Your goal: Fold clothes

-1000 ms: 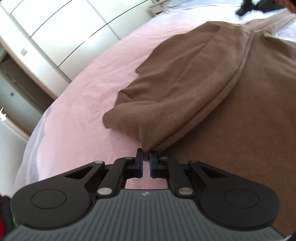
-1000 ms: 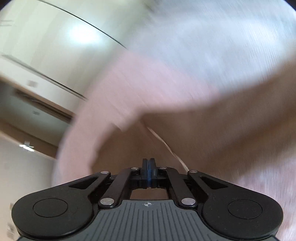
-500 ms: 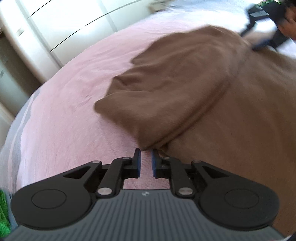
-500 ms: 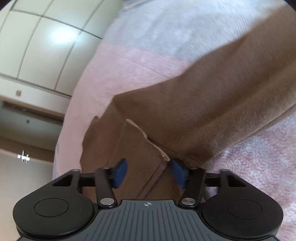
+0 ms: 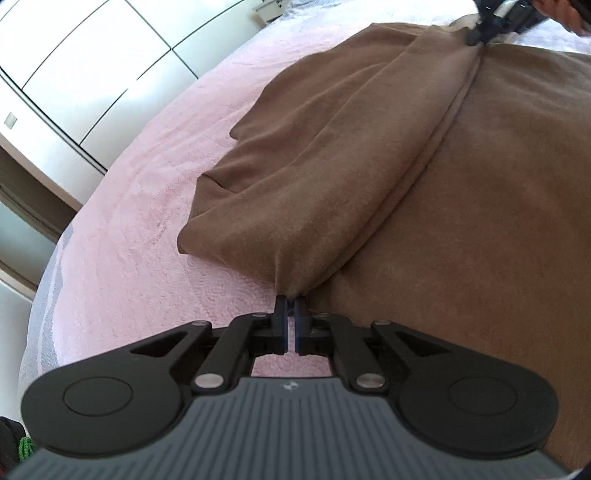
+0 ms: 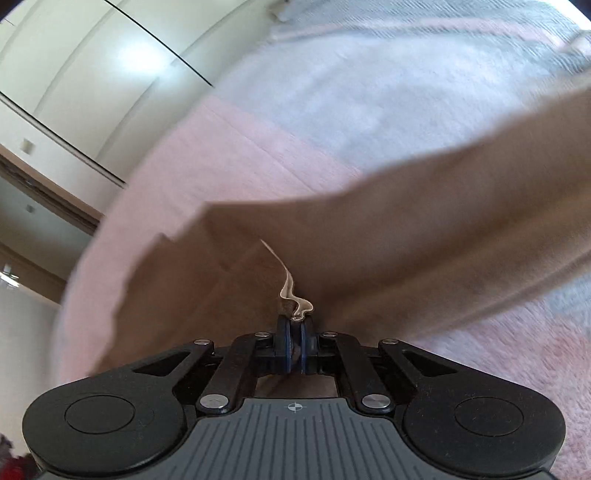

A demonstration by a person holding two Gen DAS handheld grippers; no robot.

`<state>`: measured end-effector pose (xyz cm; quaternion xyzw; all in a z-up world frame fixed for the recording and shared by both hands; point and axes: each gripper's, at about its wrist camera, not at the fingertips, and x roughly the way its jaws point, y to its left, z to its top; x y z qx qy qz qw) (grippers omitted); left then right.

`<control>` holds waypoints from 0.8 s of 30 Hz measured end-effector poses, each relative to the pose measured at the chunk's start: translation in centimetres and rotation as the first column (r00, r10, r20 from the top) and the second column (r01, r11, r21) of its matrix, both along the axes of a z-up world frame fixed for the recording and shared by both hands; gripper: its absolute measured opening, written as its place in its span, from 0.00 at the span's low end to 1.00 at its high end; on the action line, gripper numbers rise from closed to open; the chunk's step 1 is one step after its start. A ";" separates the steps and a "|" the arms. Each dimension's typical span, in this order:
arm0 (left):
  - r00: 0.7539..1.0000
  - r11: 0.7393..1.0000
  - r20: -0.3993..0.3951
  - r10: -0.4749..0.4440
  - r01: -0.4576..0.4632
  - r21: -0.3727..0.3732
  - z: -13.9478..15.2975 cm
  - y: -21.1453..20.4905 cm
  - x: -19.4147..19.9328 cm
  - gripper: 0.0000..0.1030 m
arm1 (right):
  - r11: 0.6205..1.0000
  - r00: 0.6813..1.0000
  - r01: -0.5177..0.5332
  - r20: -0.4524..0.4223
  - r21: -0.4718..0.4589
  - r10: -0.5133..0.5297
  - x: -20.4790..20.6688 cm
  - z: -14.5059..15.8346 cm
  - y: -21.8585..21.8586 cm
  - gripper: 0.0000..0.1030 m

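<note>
A brown garment (image 5: 461,192) lies spread on a pink bedspread (image 5: 140,206). One side panel is folded over and lies as a long flap (image 5: 314,158). My left gripper (image 5: 291,301) is shut on the near corner of that flap. In the left wrist view my right gripper (image 5: 476,35) pinches the far end of the same flap at the top right. In the right wrist view the right gripper (image 6: 295,319) is shut on the brown garment's edge (image 6: 291,291), with a pale seam strip rising from the pads. A brown sleeve (image 6: 424,229) stretches right.
White wardrobe doors (image 5: 74,74) stand beyond the bed's left side. A pale grey-white blanket area (image 6: 369,103) covers the far part of the bed. A dark and green object (image 5: 18,443) sits at the lower left edge.
The right gripper was open half a second ago and has closed on the garment's edge. The left gripper narrowed onto the flap corner. The flap has been pulled straighter between both grippers.
</note>
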<state>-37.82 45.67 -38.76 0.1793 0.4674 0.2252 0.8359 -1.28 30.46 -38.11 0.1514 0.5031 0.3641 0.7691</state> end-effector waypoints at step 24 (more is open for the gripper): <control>0.823 0.696 0.163 0.545 -0.335 -0.635 6.6 -0.6 -1.0 0.16 | 0.786 0.784 0.607 -0.247 0.116 -0.569 8.0 1.7 -29.1 0.57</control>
